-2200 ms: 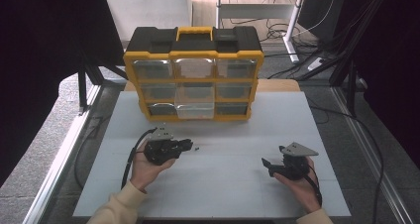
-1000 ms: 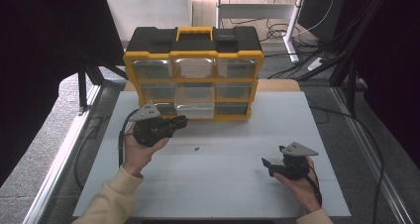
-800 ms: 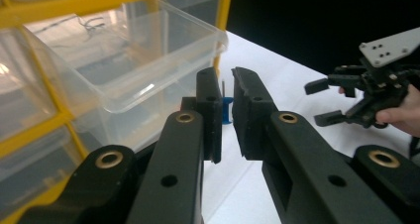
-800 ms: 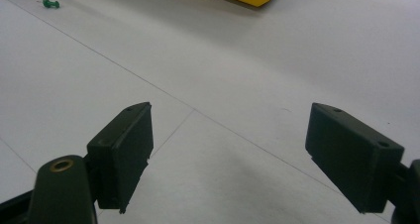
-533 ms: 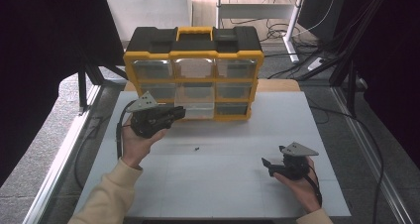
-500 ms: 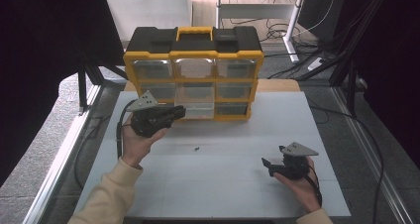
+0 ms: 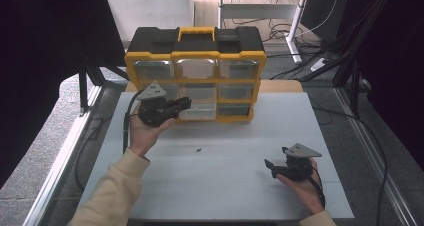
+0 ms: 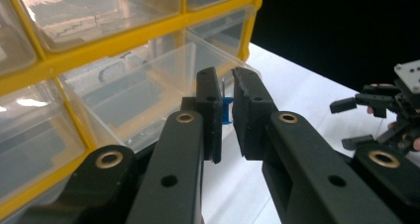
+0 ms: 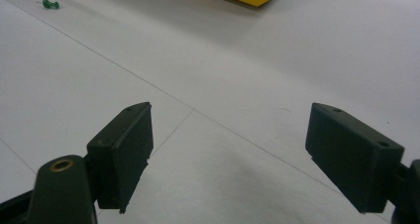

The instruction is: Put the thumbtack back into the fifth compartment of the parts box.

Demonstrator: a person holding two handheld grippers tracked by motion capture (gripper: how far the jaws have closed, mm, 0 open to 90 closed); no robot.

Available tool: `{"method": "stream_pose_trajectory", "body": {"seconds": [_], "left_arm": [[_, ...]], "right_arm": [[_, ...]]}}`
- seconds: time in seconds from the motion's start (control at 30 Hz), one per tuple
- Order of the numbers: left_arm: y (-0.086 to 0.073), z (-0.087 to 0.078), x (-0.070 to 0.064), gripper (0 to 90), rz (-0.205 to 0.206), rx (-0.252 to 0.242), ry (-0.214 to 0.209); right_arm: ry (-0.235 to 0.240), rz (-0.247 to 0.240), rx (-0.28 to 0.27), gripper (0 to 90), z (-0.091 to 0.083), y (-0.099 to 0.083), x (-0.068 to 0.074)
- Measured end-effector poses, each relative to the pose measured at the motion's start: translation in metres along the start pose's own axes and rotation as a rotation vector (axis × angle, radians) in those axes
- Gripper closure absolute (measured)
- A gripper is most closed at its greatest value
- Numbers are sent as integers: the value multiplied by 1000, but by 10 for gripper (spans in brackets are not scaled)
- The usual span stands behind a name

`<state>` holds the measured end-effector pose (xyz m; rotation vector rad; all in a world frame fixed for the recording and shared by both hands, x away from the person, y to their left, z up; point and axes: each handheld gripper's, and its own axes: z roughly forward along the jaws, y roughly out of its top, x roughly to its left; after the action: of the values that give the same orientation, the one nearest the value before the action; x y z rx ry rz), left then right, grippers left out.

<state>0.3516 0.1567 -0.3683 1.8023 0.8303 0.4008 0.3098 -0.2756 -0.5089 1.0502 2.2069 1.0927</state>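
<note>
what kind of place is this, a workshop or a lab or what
Probably a lab recording bench: a white table inside a dark curtained frame, loose cables on the floor, and a yellow and black plastic drawer organiser set up for handheld tongs work.

A lab-style recording rig — white table [image 7: 220,176] framed by metal rails [image 7: 60,161], black curtains [image 7: 45,61] around, cables [image 7: 280,28] across the floor behind.
</note>
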Motion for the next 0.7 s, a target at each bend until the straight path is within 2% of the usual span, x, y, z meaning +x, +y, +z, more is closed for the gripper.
{"method": "stream_pose_trajectory", "body": {"seconds": [0.23, 0.37, 0.53, 0.7], "left_arm": [[12, 9, 10, 814, -6, 2, 18], [20, 16, 16, 813, 0, 21, 30], [24, 26, 20, 813, 2, 36, 37], [25, 35, 24, 812, -15, 46, 44]], "right_arm": [[1, 0, 0, 190, 0, 0, 0], [-4, 4, 2, 190, 0, -1, -1], [-4, 4, 3, 190, 0, -1, -1], [-3, 3, 4, 190, 0, -1, -1]]}}
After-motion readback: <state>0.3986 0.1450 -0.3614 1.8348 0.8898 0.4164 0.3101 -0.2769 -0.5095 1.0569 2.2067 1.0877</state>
